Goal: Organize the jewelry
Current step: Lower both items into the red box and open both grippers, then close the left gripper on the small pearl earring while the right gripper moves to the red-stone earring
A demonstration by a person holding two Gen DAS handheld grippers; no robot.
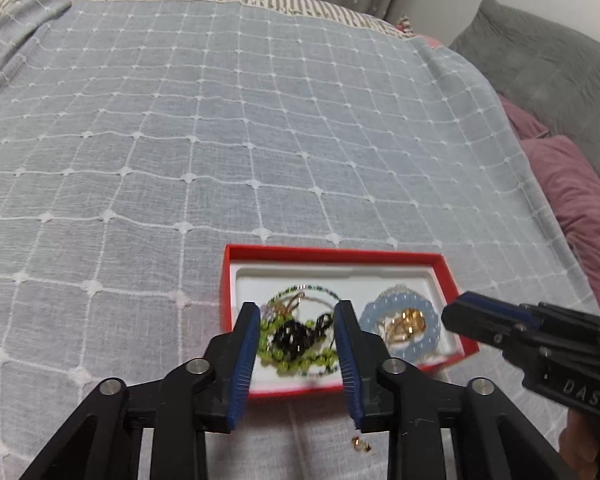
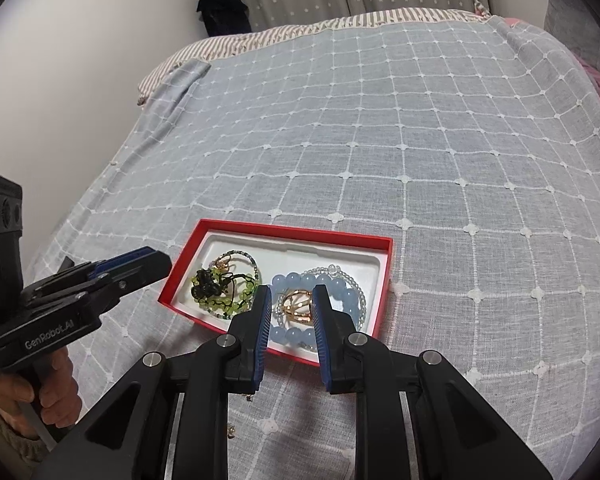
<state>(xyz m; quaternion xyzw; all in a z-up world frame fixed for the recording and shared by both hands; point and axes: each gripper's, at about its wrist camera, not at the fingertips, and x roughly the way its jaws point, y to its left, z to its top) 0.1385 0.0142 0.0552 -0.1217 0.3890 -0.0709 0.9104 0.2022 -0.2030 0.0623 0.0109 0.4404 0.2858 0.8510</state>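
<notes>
1. A shallow red cardboard box (image 2: 384, 280) with a white moulded liner lies on a pale blue bedspread (image 2: 380, 140) crossed by a white stitched grid.
2. In the left half of the liner sits a tangle of green beaded bracelet (image 2: 236, 300) with a black knotted cord piece (image 2: 206, 282) on top and a thin string of small green beads looped around it.
3. In the right half rests a pale blue round-bead bracelet (image 2: 296, 282), ringed by a strand of small clear beads, with a gold-coloured openwork ring (image 2: 296, 306) lying inside its circle.
4. The left gripper (image 1: 298, 340), black with blue ribbed pads, hovers above the green bracelet's half of the box; its jaws stand apart with nothing pinched between them.
5. In the left wrist view a small gold-coloured piece (image 1: 361, 445) shows just under the tip of the left gripper's right-hand pad, outside the box over the bedspread; it is blurred, and I cannot tell whether it lies on the cloth or hangs free.
6. The right gripper (image 2: 290, 334) hovers over the near edge of the box, lined up with the gold ring; its jaws are parted narrowly and grip nothing.
7. A hand (image 2: 44, 396) holds the left gripper's handle at the left edge of the right wrist view.
8. Pink cushions (image 1: 580, 200) and a grey quilted cover (image 1: 548, 68) lie beyond the bedspread on the right.
</notes>
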